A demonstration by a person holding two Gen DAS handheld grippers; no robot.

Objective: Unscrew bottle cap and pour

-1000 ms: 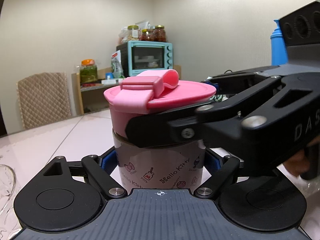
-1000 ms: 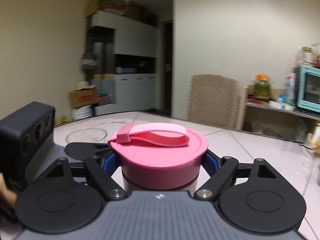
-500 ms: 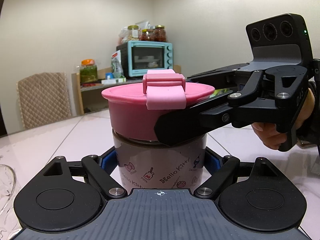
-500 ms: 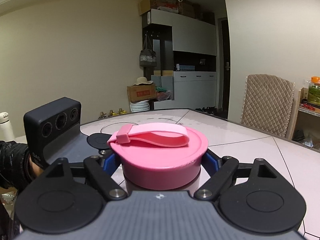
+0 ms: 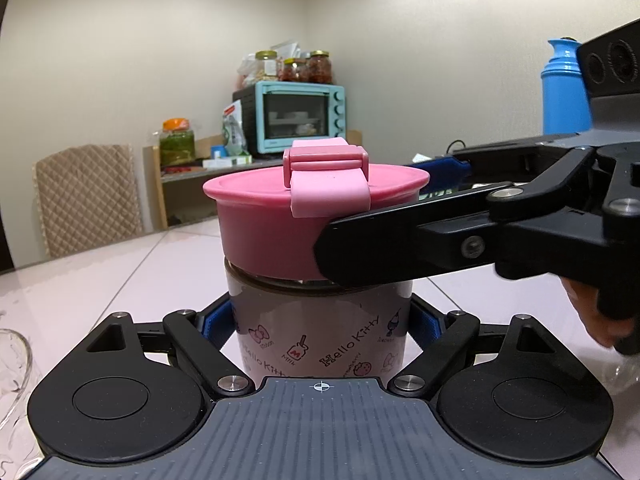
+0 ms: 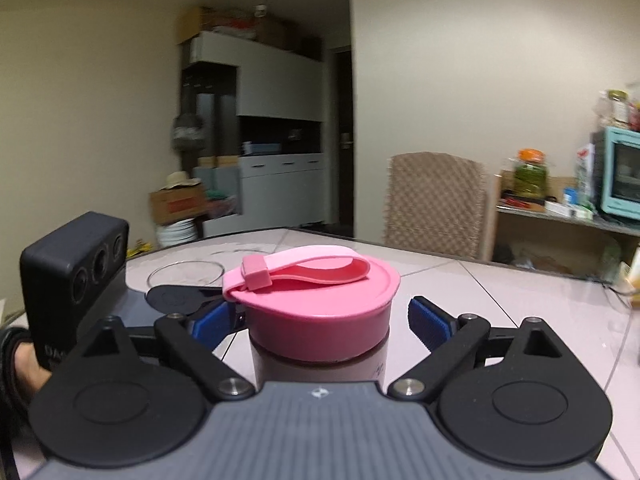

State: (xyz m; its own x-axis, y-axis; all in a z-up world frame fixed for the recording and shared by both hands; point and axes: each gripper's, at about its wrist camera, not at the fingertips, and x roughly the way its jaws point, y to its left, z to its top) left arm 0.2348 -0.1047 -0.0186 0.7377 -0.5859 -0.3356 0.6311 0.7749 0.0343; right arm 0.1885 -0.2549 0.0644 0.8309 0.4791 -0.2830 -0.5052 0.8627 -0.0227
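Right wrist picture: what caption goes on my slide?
Right gripper opening around the pink cap of the bottle, pads off it.

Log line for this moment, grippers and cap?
left gripper: shut on printed glass bottle | right gripper: opening, pads off pink screw cap | cap: still on

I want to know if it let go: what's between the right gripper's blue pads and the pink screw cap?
Nothing. In the right wrist view the right gripper is opening, and bare gaps separate its blue pads from the pink screw cap.
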